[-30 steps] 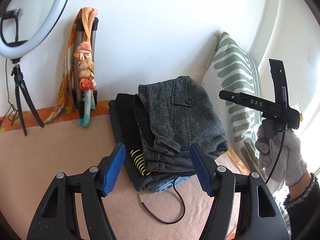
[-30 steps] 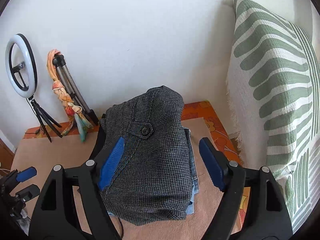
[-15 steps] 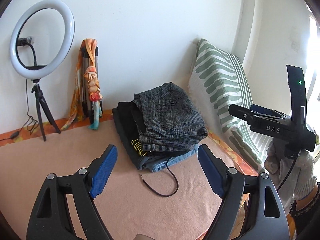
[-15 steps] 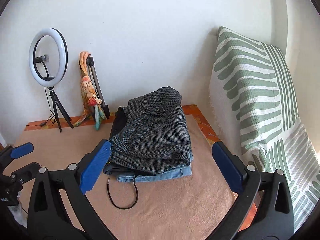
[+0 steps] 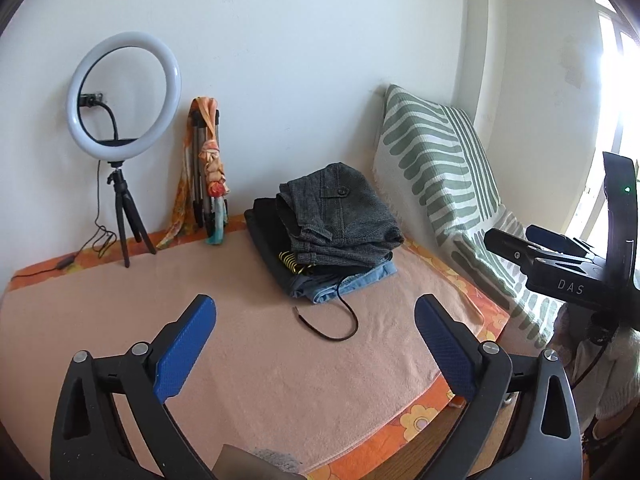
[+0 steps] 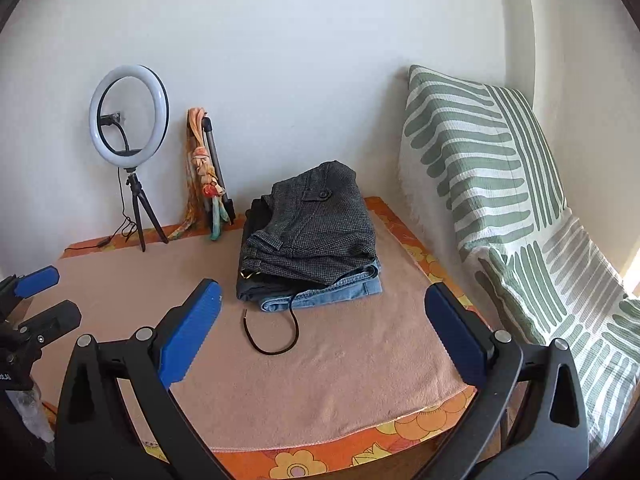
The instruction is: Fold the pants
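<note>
Folded grey tweed pants (image 5: pixel 340 216) (image 6: pixel 316 228) lie on top of a stack with black pants (image 5: pixel 268 236) and blue jeans (image 5: pixel 352 280) (image 6: pixel 332 294) at the back of the peach-covered table (image 5: pixel 248 344) (image 6: pixel 320 364). A black drawstring (image 5: pixel 332 320) (image 6: pixel 276 336) trails out in front of the stack. My left gripper (image 5: pixel 316 344) is open and empty, well short of the stack. My right gripper (image 6: pixel 324 328) is open and empty, also back from the stack; it shows at the right edge of the left wrist view (image 5: pixel 560 264).
A ring light on a tripod (image 5: pixel 120 128) (image 6: pixel 128 128) and a folded tripod with an orange scarf (image 5: pixel 206 168) (image 6: pixel 204 172) stand against the back wall. A green-striped cushion (image 5: pixel 436 176) (image 6: pixel 480 168) leans at the table's right side.
Both grippers have pulled back and away from the stack, and their jaws have opened wider. The grey pants stay on the stack.
</note>
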